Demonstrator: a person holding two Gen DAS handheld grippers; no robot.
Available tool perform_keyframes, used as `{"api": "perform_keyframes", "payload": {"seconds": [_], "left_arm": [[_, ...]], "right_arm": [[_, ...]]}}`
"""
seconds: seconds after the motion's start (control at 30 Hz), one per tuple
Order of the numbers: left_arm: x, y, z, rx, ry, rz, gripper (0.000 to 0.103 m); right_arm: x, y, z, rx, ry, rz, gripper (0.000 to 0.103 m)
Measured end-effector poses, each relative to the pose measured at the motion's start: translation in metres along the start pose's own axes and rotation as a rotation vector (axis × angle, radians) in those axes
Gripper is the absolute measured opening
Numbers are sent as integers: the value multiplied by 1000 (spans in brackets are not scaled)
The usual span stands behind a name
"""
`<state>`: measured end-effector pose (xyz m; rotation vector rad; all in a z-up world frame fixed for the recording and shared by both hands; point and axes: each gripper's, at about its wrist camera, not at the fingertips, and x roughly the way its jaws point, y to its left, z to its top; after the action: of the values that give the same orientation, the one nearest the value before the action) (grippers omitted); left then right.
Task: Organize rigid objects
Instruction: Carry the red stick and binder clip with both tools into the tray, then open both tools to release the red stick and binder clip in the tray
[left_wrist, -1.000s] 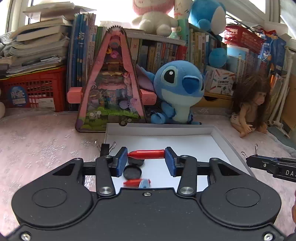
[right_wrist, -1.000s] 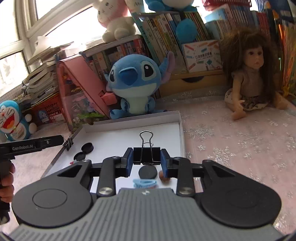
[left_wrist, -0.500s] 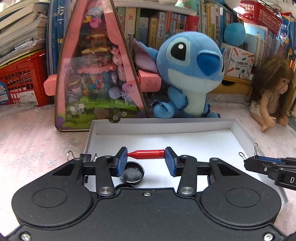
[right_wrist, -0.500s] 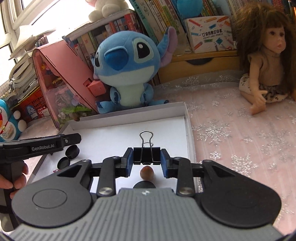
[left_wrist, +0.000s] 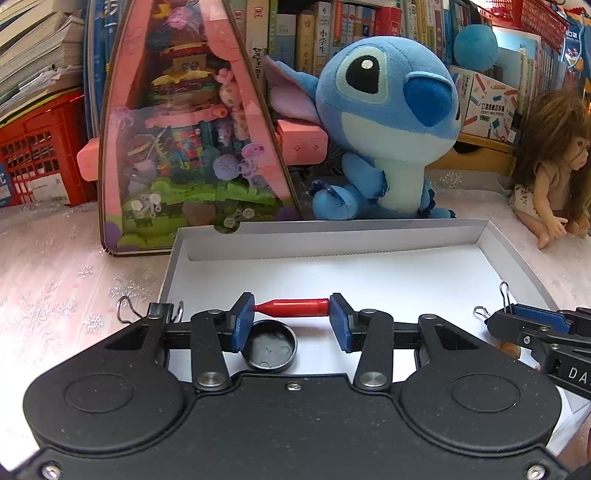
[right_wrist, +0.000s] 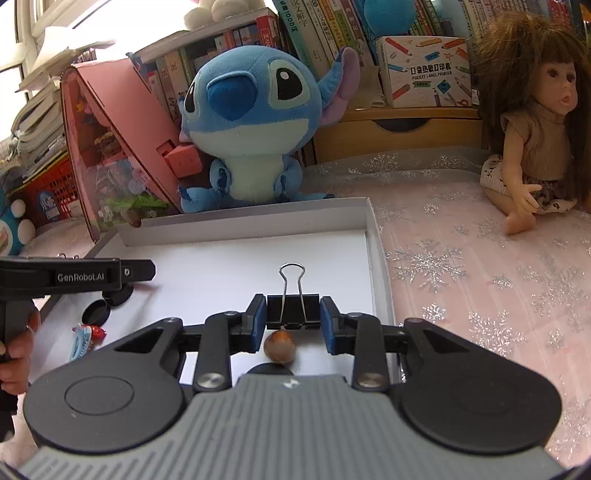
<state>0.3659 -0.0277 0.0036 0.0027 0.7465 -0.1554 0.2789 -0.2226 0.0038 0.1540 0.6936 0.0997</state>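
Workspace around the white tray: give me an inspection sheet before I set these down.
Surface: pink snowflake cloth.
Job's things: white tray; red pen cap; black binder clip; black lids; brown nut; blue hair clip.
Clutter: second binder clip on tray's left rim.
Grippers: left gripper holds red pen cap; right gripper holds black binder clip.
Cables: nothing seen.
Surroundings: blue plush, doll, pink toy house, books.

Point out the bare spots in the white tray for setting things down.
The white tray is bare across its far half, from the back wall beside the blue plush to the right wall. It is crowded near the left gripper: black caps, a blue clip. A nut sits under the right gripper.
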Motion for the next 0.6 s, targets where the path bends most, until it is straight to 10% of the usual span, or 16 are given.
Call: {"api": "perform_keyframes", "payload": {"seconds": [0.6], "left_arm": [[-41, -12, -4, 53, -59, -9, 67]], "right_arm": [[-34, 14, -2, -57, -57, 12, 55]]}}
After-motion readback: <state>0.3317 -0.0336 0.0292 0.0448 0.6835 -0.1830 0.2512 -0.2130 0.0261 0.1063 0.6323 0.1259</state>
